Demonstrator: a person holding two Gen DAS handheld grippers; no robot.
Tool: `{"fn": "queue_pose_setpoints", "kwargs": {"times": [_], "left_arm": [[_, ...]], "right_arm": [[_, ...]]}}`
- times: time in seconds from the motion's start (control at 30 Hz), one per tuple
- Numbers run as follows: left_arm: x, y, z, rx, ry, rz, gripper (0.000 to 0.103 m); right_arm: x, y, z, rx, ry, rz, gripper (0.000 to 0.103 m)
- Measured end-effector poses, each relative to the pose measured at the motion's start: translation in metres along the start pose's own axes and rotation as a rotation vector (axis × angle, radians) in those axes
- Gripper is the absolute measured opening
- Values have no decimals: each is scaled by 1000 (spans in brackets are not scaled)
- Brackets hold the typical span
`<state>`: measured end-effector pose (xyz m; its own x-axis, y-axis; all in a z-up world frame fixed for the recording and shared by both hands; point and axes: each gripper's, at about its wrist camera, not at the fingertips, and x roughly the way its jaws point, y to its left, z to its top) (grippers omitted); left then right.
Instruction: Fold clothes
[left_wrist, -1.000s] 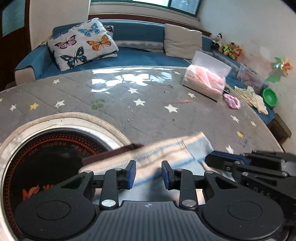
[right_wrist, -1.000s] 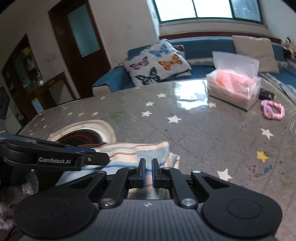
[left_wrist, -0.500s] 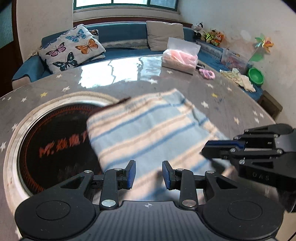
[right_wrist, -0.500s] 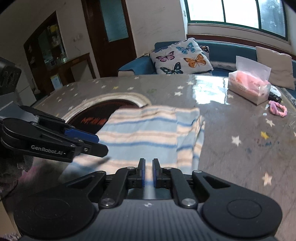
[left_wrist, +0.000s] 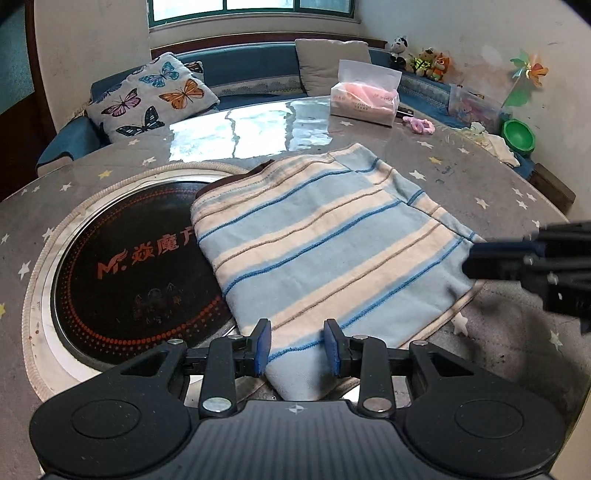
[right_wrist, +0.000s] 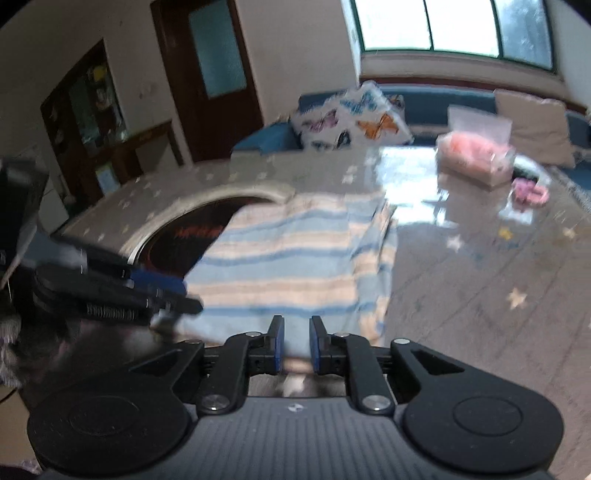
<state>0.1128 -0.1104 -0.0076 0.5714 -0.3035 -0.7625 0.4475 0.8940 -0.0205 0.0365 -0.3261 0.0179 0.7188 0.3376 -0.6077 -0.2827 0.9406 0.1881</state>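
Now a folded striped cloth (left_wrist: 325, 243), light blue and cream, lies flat near the front edge of the round star-patterned table (left_wrist: 491, 177). Its left side hangs over the black round cooktop (left_wrist: 133, 266) set into the table.

The left gripper (left_wrist: 297, 347) sits over the cloth's near left corner. Its blue pads are partly apart with the cloth showing between them, but they do not pinch it.

The right gripper (right_wrist: 296, 345) is at the cloth's near right edge. Its jaws have just been opening and now stand a little apart. The cloth shows in the gap, and the pads are not squeezing it. That view is blurry.

Toward the far edge of the table stand a tissue pack (left_wrist: 364, 99) and a pink hair tie (left_wrist: 419, 124). Behind the table is a blue sofa with a butterfly pillow (left_wrist: 155, 99).
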Motion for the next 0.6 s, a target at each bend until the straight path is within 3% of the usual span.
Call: {"fn": "queue_pose_setpoints", "kwargs": {"times": [0.23, 0.4, 0.6], "left_arm": [[0, 0, -2, 7, -3, 0, 35], [1, 0, -3, 7, -4, 0, 36], [1, 0, -2, 2, -4, -4, 36]], "right_arm": [[15, -24, -8, 68, 35, -38, 14], [12, -20, 10, 43, 4, -41, 14], [44, -22, 36, 49, -24, -41, 14]]}}
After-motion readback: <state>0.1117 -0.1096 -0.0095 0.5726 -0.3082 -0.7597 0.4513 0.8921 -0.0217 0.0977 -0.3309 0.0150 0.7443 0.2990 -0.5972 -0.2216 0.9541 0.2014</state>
